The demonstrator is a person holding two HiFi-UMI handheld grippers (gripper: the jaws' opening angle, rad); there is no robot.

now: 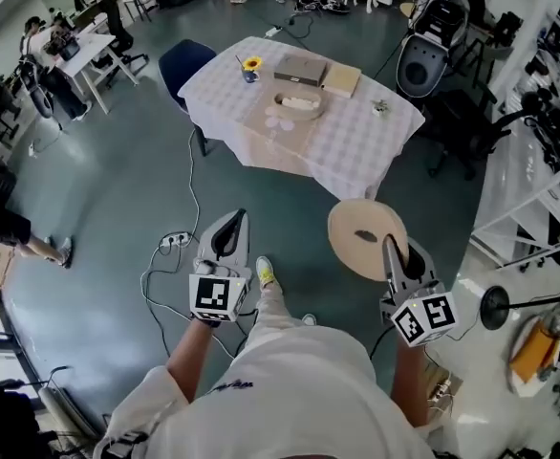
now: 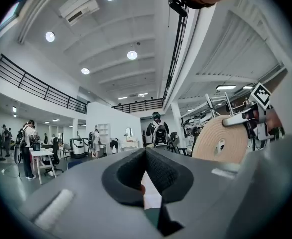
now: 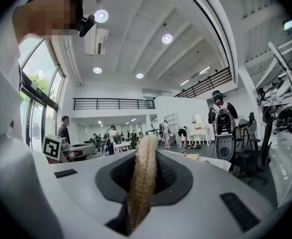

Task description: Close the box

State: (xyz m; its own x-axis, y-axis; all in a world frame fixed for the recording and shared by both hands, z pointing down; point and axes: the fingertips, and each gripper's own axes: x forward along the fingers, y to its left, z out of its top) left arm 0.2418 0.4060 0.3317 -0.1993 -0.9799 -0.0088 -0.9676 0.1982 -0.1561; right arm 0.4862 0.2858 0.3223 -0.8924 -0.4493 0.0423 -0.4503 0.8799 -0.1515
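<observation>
My right gripper is shut on the edge of a round woven lid, which I hold on edge above the floor. In the right gripper view the lid's rim stands upright between the pads. The lid also shows in the left gripper view. A round, open woven box sits on the white-clothed table, well ahead of both grippers. My left gripper hangs beside the right one, its jaws together with nothing in them.
On the table lie a flat grey case, a tan box and a small sunflower vase. A blue chair stands left of the table, a black chair right. A power strip with cables lies on the floor. Shelving stands at the right.
</observation>
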